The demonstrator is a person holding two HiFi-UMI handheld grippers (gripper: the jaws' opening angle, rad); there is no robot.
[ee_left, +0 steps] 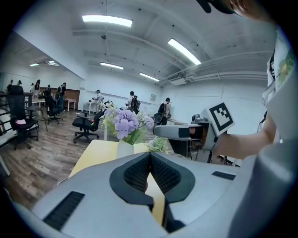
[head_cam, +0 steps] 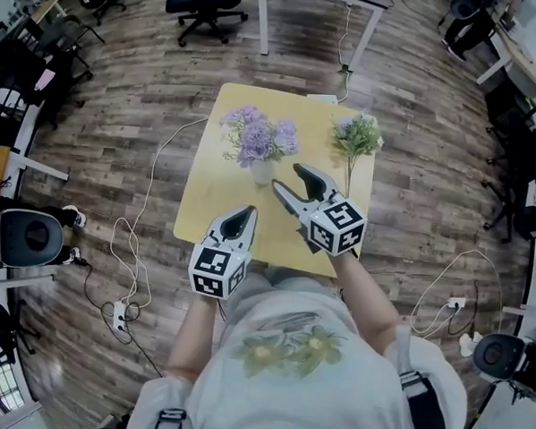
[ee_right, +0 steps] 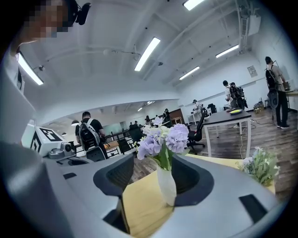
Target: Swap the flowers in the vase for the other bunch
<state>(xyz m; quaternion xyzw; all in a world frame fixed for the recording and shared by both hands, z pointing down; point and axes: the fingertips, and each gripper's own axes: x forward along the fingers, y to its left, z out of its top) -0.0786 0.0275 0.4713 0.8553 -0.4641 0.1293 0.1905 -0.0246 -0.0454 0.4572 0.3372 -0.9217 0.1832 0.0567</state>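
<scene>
Head view: purple flowers (head_cam: 258,139) stand in the white vase (head_cam: 263,172) on the desk (head_cam: 206,197), with the other bunch (head_cam: 357,136) lying nearby. Just beside the vase, the right gripper (head_cam: 286,175) holds its jaws wide and empty; the left gripper (head_cam: 249,211) has its jaws pressed together. This looks like the approach; next, grasp the stems and lift.
</scene>
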